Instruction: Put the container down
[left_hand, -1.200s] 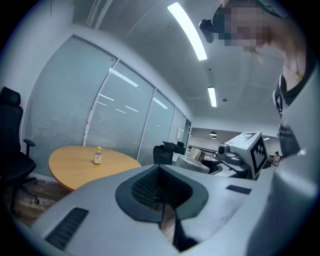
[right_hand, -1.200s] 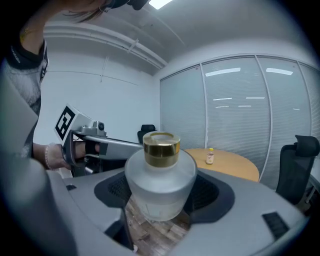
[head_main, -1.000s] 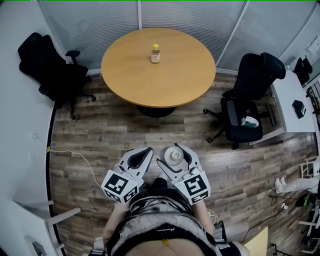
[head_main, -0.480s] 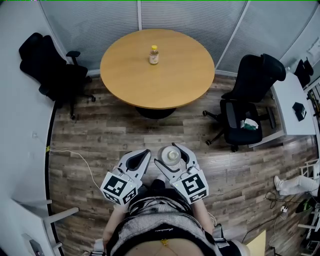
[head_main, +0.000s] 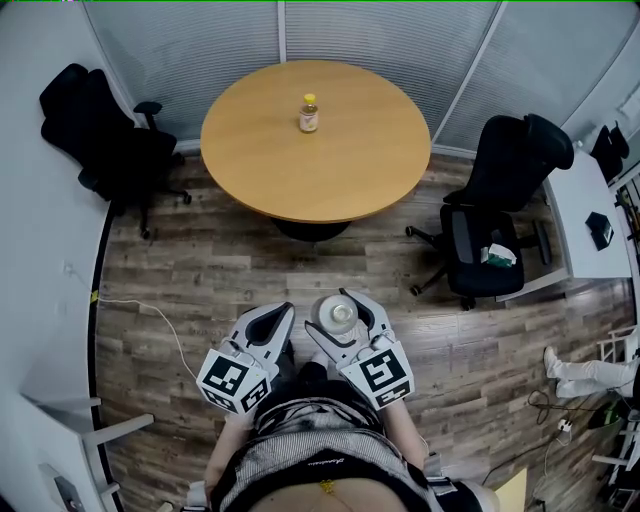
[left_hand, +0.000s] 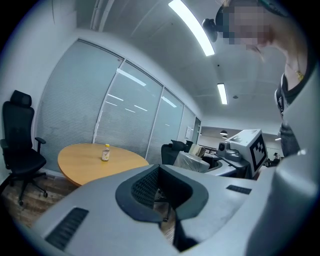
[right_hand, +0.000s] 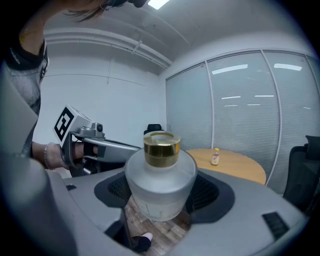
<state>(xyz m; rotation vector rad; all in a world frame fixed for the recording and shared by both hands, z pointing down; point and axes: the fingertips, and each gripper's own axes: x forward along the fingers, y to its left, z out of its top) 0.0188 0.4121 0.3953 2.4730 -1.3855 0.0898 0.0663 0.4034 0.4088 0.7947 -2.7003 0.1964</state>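
A frosted glass container (head_main: 340, 316) (right_hand: 160, 182) with a gold cap is held upright over the wooden floor, close to the person's body. My right gripper (head_main: 341, 308) (right_hand: 161, 200) is shut on its round body, one pad on each side. Just to its left, my left gripper (head_main: 274, 320) (left_hand: 165, 207) is shut with nothing between its pads. A round wooden table (head_main: 350, 150) (left_hand: 80, 157) (right_hand: 240, 165) stands ahead, well beyond both grippers. On it stands a small yellow-capped bottle (head_main: 309, 113) (left_hand: 105, 152) (right_hand: 215, 156).
A black office chair (head_main: 105, 140) draped with dark clothing stands left of the table, and another (head_main: 495, 215) stands to its right. A white desk (head_main: 585, 215) lies at the far right. A white cable (head_main: 150, 315) trails over the floor on the left. Blinds cover the glass wall behind.
Both grippers have drifted slightly down and left in the head view, with the container still held. The table and the bottle have barely shifted.
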